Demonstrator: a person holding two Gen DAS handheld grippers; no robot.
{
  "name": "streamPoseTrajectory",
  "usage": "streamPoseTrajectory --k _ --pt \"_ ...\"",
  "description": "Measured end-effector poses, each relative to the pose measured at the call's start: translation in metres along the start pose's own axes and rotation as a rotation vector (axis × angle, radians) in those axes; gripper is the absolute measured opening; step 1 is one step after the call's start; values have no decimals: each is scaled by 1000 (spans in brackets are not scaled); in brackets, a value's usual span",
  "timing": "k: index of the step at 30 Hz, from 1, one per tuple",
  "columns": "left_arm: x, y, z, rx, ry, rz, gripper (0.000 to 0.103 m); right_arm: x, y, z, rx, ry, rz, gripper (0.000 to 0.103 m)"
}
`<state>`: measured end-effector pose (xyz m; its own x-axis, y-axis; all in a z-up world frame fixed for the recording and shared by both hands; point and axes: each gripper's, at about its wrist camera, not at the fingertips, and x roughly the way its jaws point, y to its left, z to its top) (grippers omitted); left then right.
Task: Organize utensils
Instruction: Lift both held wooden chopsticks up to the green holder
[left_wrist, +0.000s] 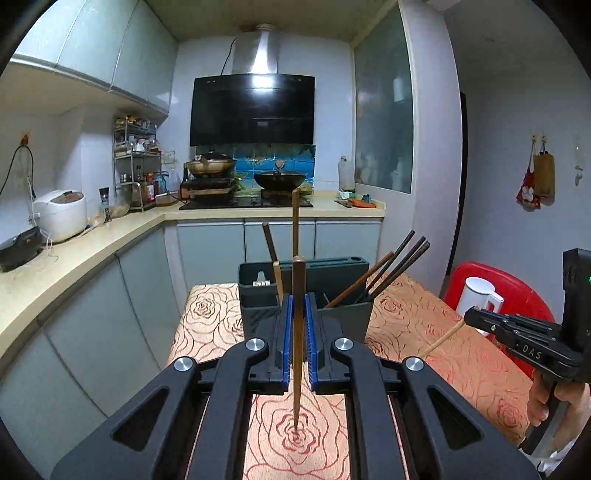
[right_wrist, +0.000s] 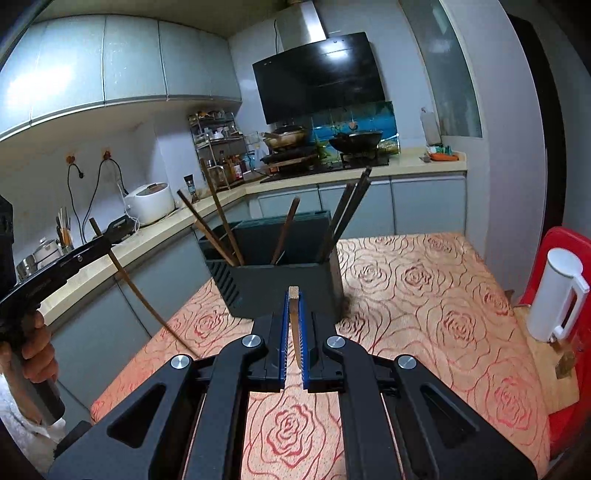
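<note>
While both jaws clamp: each grips one chopstick
Left gripper (left_wrist: 298, 325): closed on dark chopstick (left_wrist: 297, 354), tip just above or on rose tablecloth (left_wrist: 207, 321), contact unclear
Right gripper (right_wrist: 294, 325): closed on pale chopstick (right_wrist: 294, 325), lower end hidden by its pads
Holder (right_wrist: 280, 284): dark box on table, more chopsticks inside, bases hidden

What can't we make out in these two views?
- Holder inside: both views, walls hide the chopstick tips and any dividers.
- Light chopstick in the right tongs: right view, its length foreshortened, lower end behind the pads.
- Item in holder's left slot: left view, too small.
</note>
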<state>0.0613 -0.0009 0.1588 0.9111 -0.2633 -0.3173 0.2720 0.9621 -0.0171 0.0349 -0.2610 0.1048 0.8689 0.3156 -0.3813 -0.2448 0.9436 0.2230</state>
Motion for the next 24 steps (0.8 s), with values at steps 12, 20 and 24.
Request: streamPoseTrajectory --k 12,20,24 --pt "19 1 43 -11 1 -30 6 3 -7 48 1 -39 8 6" --pt "33 -4 86 -18 -27 -31 6 8 -6 86 -19 -72 -6 6" --pt "42 -9 106 -16 -42 -25 6 12 -6 100 -23 -77 -11 6"
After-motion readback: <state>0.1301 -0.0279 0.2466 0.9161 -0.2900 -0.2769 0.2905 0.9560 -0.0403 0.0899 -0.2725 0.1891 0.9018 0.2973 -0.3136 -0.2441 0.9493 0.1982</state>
